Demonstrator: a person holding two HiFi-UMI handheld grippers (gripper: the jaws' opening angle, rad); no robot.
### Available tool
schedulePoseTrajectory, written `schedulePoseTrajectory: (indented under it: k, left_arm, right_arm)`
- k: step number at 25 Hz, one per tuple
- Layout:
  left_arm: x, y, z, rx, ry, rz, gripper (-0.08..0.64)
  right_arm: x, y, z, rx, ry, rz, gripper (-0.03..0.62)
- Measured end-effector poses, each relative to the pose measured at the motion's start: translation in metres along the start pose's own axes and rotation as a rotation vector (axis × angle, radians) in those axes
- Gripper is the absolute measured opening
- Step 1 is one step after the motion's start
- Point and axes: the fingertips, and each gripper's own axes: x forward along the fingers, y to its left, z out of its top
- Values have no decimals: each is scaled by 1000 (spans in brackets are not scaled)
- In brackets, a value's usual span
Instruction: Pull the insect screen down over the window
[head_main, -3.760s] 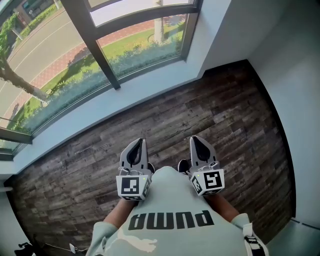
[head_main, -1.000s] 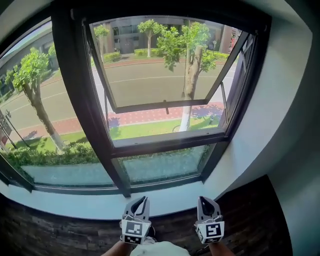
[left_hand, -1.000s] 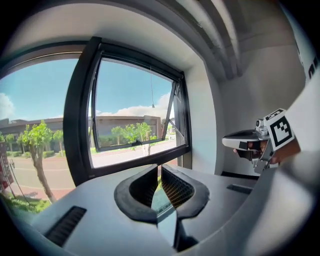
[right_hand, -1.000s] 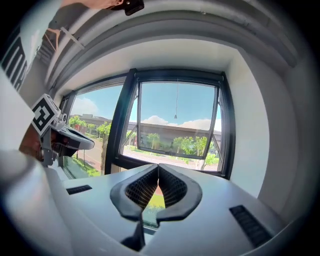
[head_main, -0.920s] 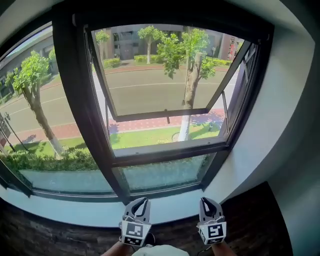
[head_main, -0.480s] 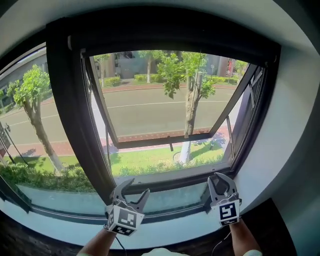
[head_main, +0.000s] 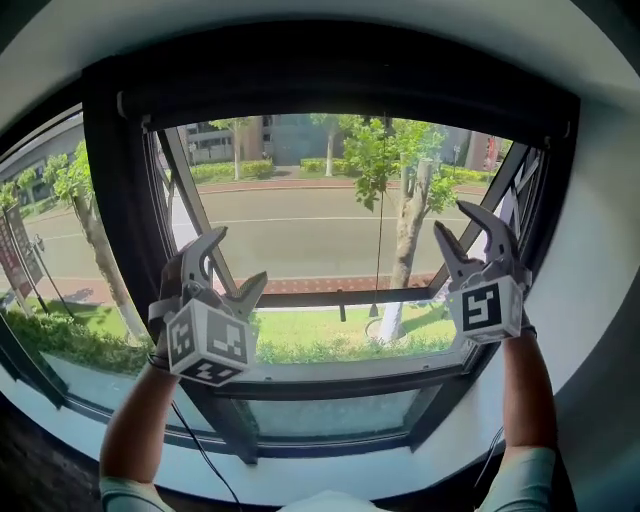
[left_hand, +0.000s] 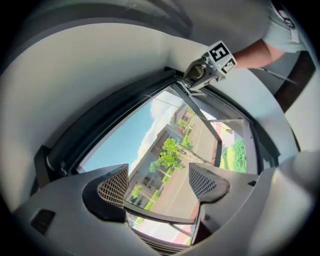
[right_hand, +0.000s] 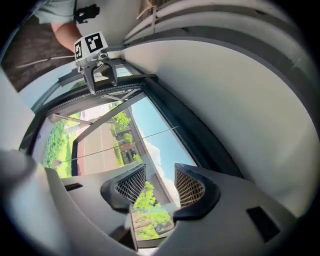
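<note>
Your left gripper (head_main: 238, 258) is raised in front of the left part of the window (head_main: 180, 215), near its dark upright post. Its fingers (left_hand: 113, 187) are opening, and nothing sits between them; only glass and the street beyond show through the gap. The insect screen (head_main: 340, 100) is up at the top of the window, gathered in the dark bar that runs across the head of the frame, above both of your grippers and not touched by either. A thin cord (head_main: 381, 220) hangs straight down from that bar, right of the middle. Behind it the sash (head_main: 330, 297) stands tilted outward, with its lower rail pushed away from you. Through the opening you see a road (head_main: 300, 230), a strip of grass and a tree (head_main: 408, 225). Your right gripper (head_main: 455, 225) is held up near the right side of the frame, to the right of the cord and clear of it. Its fingers (right_hand: 131, 185) are opening too, with nothing between them and only sky and treetops showing past them.
</note>
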Motion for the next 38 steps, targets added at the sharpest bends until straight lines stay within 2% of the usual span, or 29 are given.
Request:
schedulePoseTrajectory:
  k: [3,5,9,13,16,19,22,28,38]
  left_arm:
    - [14,52,16,156,75,91,399]
    - [28,85,27,220,118,140,415]
    - [54,131,45,287,189,206,433]
    - [61,155,44,331,265,211,434]
    - [73,160,38,379,315,186,434]
    - [87,157,36,394,335,161,434]
    - [96,159,32,409,350,168,434]
    - [98,157,24,494,388,172,434]
    - [92,149,21,510,405,103,434]
  right_arm:
    - [28,-42,26,-152,-23,-38,170]
    - [43,-67,30,-226,-14,-49,176]
    - [68,-106,11,-319,45,-46,187]
    - [88,-117,-4,-393,122,-21,192]
    - [99,-118,-16,-422,174,2,192]
    - [104,-116,-29,-445,218,24,192]
    - [108,-113,-36,-465,238,30,192]
    - [109,-110,-40,-521,260,36,192]
    - [105,-104,-42,-516,289,88,193]
